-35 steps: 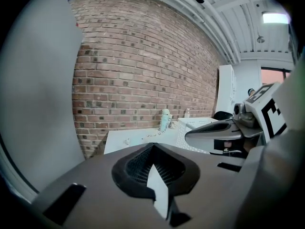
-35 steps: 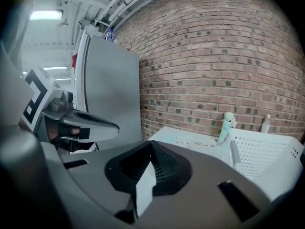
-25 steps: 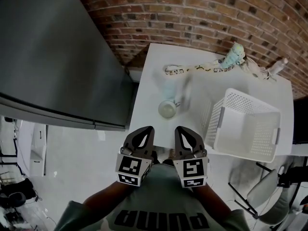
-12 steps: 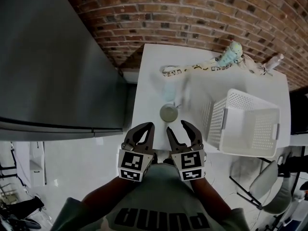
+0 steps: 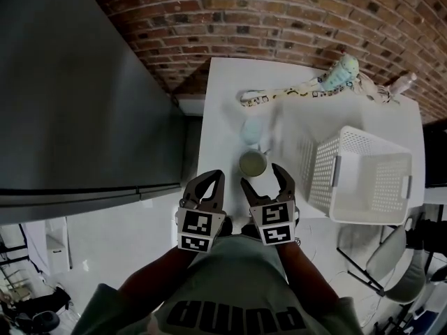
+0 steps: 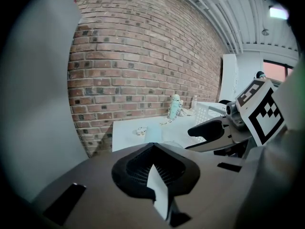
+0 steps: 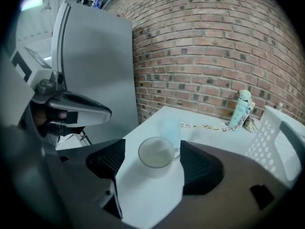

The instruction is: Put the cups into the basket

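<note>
The white perforated basket (image 5: pixel 323 176) stands at the bench's (image 5: pixel 227 82) right edge, close to the near right corner, with its open mouth up. Both cups stand outside it on the bare bench top. The frosted cup (image 5: pixel 253 163) stands upright near the bench's near edge, toward the left edge, and its pale inside shows from above. What it holds, if anything, I cannot tell. The pale blue cup (image 5: pixel 251 131) stands just behind it, toward the far edge, and the two are very close together.

The frosted cup sits at the mouth of the right claw (image 5: pixel 264 180), between its two dark pads. In the right gripper view there is a clear gap on the cup's left. Its right side is close to the other pad, and I cannot tell whether they touch. The right claw's jaws have just been opening and now stand wide apart, released, with the cup between them but not gripped.

The left claw (image 5: pixel 215 180) hangs just left of the right one, over the bench's near edge. Its jaws are clenched together on nothing.

A patterned strap (image 5: pixel 286 93) lies across the far part of the bench. It runs to a teal toy (image 5: pixel 341 72) by the far edge, under the brick wall (image 5: pixel 279 19). A tall grey cabinet (image 5: pixel 70 82) stands beside the bench's left edge.
</note>
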